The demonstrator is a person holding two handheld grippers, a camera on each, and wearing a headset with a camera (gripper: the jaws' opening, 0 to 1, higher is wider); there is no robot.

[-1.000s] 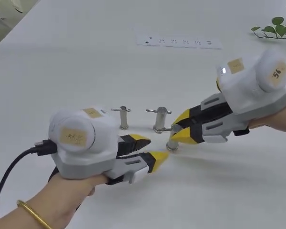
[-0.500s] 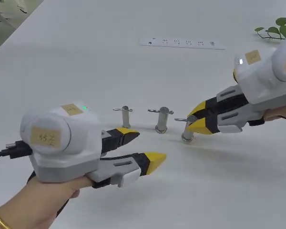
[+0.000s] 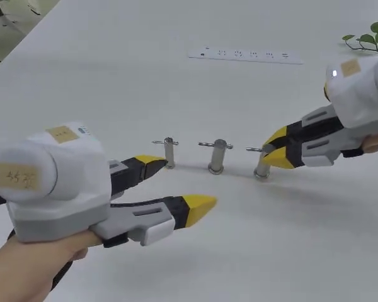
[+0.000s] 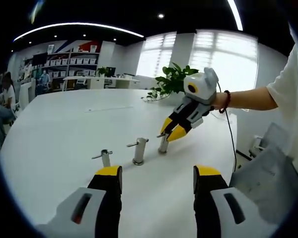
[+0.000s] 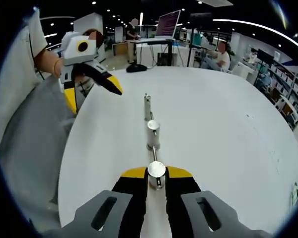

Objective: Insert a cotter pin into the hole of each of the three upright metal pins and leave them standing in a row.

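Plastic in matte white and grey is shaping the body of the left hand-held gripper (image 3: 190, 180), which is hovering low over the smooth white counter (image 3: 113, 82) at the left of the head view, with a hand (image 3: 31, 270) wrapping it from below. Its two tapered black jaws with yellow wedge tips are gaping wide and gripping nothing. Just past the upper tip, the left metal pin (image 3: 170, 153) is standing upright, a short bright steel cylinder on a wider foot, with the first cotter pin (image 3: 159, 143), a thin wire, sticking sideways out of it near the top. Beside it but apart, the middle metal pin (image 3: 218, 156) is standing the same way and carrying the second cotter pin (image 3: 206, 145); far behind, a flat white power strip (image 3: 246, 55) is lying on the counter. The right metal pin (image 3: 262, 166) is completing the straight row, upright on the counter, with the third cotter pin (image 3: 253, 150) jutting from its left side. The right hand-held gripper (image 3: 266, 155) is reaching in from the right, its jaws pinching close on the top of this pin; in the right gripper view the shiny round end is sitting between the yellow tips. Green leaves of a plant (image 3: 368, 38) are spreading at the far right edge.
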